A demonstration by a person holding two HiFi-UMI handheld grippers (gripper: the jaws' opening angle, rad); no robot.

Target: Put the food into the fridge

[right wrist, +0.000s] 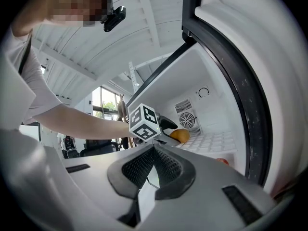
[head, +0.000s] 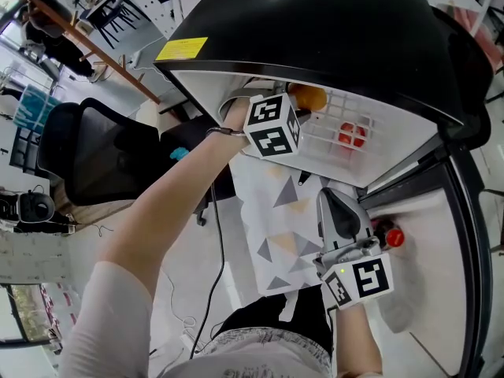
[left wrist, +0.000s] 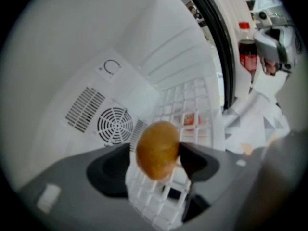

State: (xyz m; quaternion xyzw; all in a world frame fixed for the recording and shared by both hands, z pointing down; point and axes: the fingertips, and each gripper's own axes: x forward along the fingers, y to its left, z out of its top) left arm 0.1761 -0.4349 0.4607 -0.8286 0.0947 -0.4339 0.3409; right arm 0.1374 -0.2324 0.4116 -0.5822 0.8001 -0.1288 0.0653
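A round orange-brown piece of food (head: pixel 309 97) (left wrist: pixel 157 149) (right wrist: pixel 180 135) lies on the white wire shelf (head: pixel 346 110) (left wrist: pixel 192 100) inside the open fridge. My left gripper (head: pixel 303 107) (left wrist: pixel 156 161) reaches into the fridge and is open. The food sits between its jaws, against the right pad, with a thin gap at the left pad. My right gripper (head: pixel 337 205) (right wrist: pixel 151 152) hangs lower, outside the fridge near the door, shut with nothing seen in it.
A red item (head: pixel 352 135) lies under the wire shelf. A red-capped cola bottle (head: pixel 391 237) (left wrist: pixel 248 47) stands in the fridge door (head: pixel 465 235). The fan grille (left wrist: pixel 114 125) is on the fridge's back wall. A black office chair (head: pixel 94 156) stands at the left.
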